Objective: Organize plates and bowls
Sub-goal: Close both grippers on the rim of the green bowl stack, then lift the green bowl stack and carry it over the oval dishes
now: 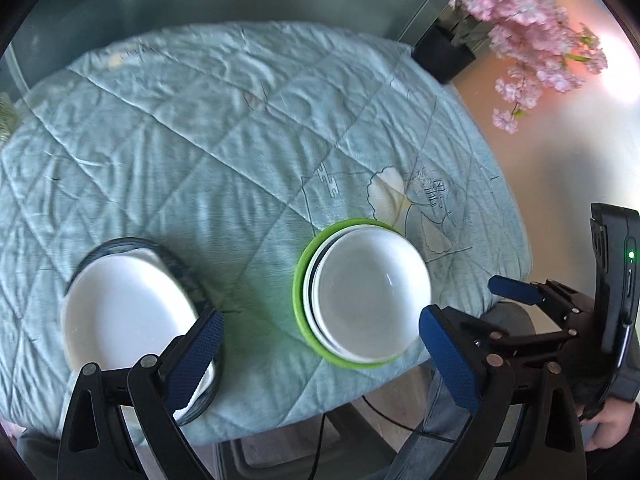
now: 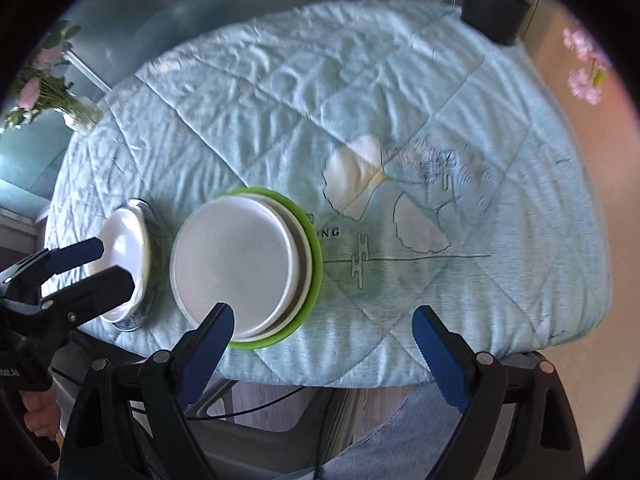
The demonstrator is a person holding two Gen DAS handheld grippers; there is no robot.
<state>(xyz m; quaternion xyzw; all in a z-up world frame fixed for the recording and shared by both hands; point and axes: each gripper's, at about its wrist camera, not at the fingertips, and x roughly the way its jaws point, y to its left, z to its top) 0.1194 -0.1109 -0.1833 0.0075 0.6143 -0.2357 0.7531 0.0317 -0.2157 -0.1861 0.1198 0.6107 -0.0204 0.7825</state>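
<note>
1. I have both claws above the near edge of the table, which is draped in a pale blue quilt (image 1: 248,128), and both point steeply down at the dishes.
2. The left gripper (image 1: 320,356) has its jaws wide apart with nothing between them. In its own view one finger overlaps the white plate stack (image 1: 120,312) at about 7 o'clock.
3. The right gripper (image 2: 324,352) is likewise spread wide and empty. Its left finger sits over the near rim of the white bowl stack (image 2: 236,264).
4. The bowl stack rests nested on a green plate (image 2: 314,276), near the table's front edge, at about 6 o'clock of the cloth. The white plates lie on a dark patterned dish (image 1: 180,268) just beside it, at about 8 o'clock in the right wrist view.
5. Motion blur softens the rims, so I can't say how many pieces each pile holds.
6. I judge this as the approach before a first pick. Next, each claw must drop lower and straddle a rim before closing.
</note>
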